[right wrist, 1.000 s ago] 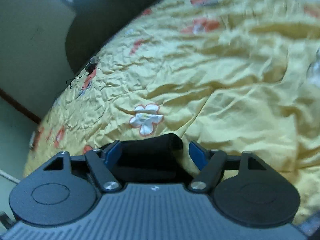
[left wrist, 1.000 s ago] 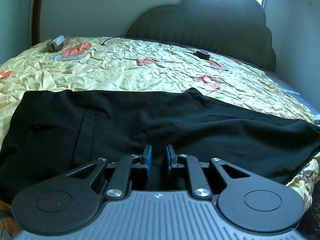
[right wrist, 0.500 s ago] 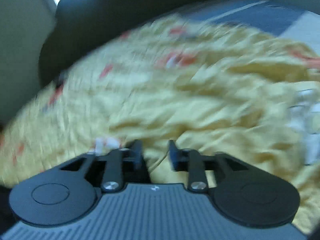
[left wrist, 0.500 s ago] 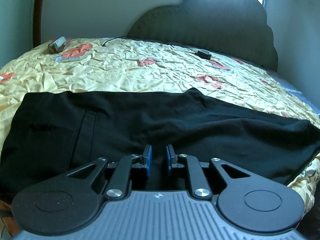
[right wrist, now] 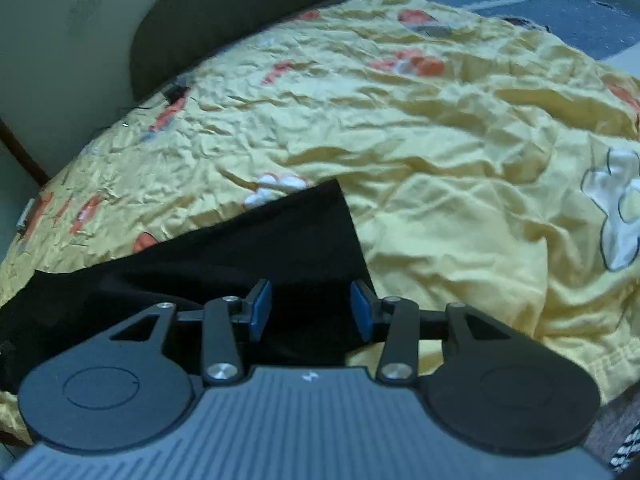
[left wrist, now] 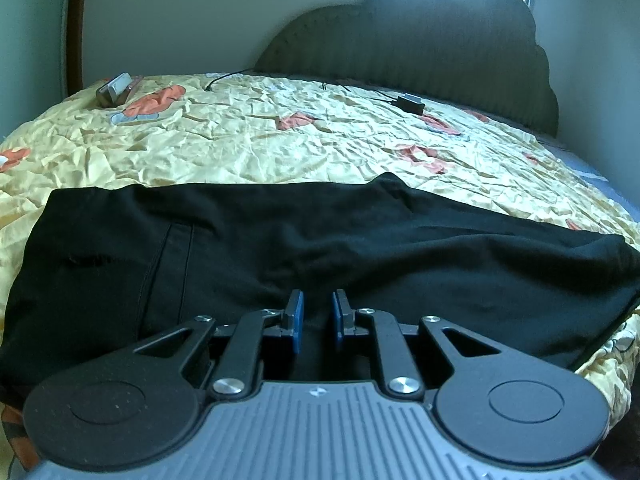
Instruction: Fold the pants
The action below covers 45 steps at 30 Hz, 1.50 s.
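Black pants [left wrist: 280, 248] lie flat across the near side of a bed, waist and pocket at the left, leg ends at the right. My left gripper [left wrist: 317, 312] sits over the near edge of the pants at mid-length, its blue pads a narrow gap apart with black cloth showing between them; whether they pinch it I cannot tell. In the right wrist view the leg end [right wrist: 288, 236] lies on the sheet. My right gripper [right wrist: 311, 308] is open just above that leg end, holding nothing.
The bed has a wrinkled yellow sheet [left wrist: 280, 140] with orange flowers. A dark padded headboard [left wrist: 420, 44] stands at the far end. A phone-like object [left wrist: 114, 90] lies far left and a charger with cable [left wrist: 410, 103] near the headboard. Walls close in left and right.
My right gripper closed briefly while swinging, then opened again; the leg end it had between its jaws now lies flat on the sheet. The left gripper hardly moved.
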Available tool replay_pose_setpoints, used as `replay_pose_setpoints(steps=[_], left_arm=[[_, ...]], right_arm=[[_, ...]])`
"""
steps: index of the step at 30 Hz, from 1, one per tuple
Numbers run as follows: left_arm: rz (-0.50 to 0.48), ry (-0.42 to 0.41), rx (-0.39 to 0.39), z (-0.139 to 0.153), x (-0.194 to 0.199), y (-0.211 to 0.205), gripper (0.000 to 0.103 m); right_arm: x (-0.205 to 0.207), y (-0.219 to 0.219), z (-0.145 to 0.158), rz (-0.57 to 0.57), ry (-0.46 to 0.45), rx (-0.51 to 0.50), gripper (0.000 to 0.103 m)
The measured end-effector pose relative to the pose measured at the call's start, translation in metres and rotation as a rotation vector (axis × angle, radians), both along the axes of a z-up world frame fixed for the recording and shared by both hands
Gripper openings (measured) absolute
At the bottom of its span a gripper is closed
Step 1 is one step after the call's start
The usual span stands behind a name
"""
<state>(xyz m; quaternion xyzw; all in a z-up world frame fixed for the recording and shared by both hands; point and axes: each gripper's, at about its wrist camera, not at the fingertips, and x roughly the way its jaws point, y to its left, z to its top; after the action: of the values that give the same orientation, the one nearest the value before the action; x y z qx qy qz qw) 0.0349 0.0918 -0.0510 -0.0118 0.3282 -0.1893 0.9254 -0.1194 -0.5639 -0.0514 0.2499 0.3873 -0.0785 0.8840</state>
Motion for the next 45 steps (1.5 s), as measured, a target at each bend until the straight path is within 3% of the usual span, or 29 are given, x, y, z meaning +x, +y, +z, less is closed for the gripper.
replay_pose_setpoints(steps=[3, 7, 8, 10, 12, 20, 24, 28, 30, 32, 34, 35, 36, 39, 42, 45], left_arm=[[0.003, 0.001, -0.002, 0.0, 0.0, 0.0, 0.015], [-0.003, 0.001, -0.001, 0.0, 0.001, 0.0, 0.015], [-0.002, 0.002, -0.004, 0.0, 0.001, 0.0, 0.015], [-0.001, 0.001, -0.007, 0.0, 0.001, 0.001, 0.015], [-0.002, 0.001, -0.005, 0.0, 0.001, 0.001, 0.015], [0.016, 0.033, -0.03, 0.004, 0.003, 0.004, 0.015], [0.027, 0.039, -0.041, 0.004, 0.002, 0.006, 0.015], [0.028, 0.028, -0.022, 0.005, -0.002, 0.004, 0.015], [0.03, 0.03, -0.018, 0.007, -0.002, 0.004, 0.015], [0.036, 0.033, -0.015, 0.01, -0.003, 0.004, 0.015], [0.046, 0.037, -0.019, 0.015, -0.004, 0.004, 0.015], [0.045, 0.034, -0.023, 0.018, -0.006, 0.003, 0.015], [0.027, 0.018, -0.027, 0.022, -0.01, 0.0, 0.015], [-0.024, -0.017, -0.04, 0.031, -0.019, -0.011, 0.016], [-0.12, -0.019, -0.043, 0.036, -0.024, -0.031, 0.016], [-0.192, -0.033, -0.043, 0.04, -0.028, -0.051, 0.016]], right_arm=[[-0.001, 0.004, -0.005, -0.003, -0.003, -0.039, 0.037], [-0.001, 0.01, -0.007, 0.007, -0.019, -0.064, 0.044], [-0.001, 0.014, -0.007, 0.007, -0.027, -0.081, 0.042], [0.001, 0.023, -0.005, 0.045, -0.036, -0.135, 0.015], [0.001, 0.031, -0.001, 0.054, -0.043, -0.193, 0.01], [0.006, 0.061, 0.036, 0.006, -0.135, -0.497, 0.006], [0.031, 0.066, 0.04, 0.0, -0.134, -0.583, 0.005], [0.063, 0.059, 0.015, 0.005, -0.043, -0.577, 0.005], [0.073, 0.051, 0.0, 0.0, 0.025, -0.525, 0.006], [0.069, 0.046, 0.0, -0.056, 0.018, -0.522, 0.013], [0.058, 0.048, 0.013, -0.153, -0.019, -0.58, 0.042], [0.052, 0.053, 0.023, -0.18, -0.05, -0.609, 0.043], [0.044, 0.063, 0.033, -0.152, -0.088, -0.598, 0.043], [0.035, 0.105, 0.043, 0.083, -0.166, -0.412, 0.041], [0.049, 0.158, 0.032, 0.277, -0.152, -0.403, 0.041], [0.077, 0.184, 0.037, 0.335, -0.167, -0.355, 0.041]])
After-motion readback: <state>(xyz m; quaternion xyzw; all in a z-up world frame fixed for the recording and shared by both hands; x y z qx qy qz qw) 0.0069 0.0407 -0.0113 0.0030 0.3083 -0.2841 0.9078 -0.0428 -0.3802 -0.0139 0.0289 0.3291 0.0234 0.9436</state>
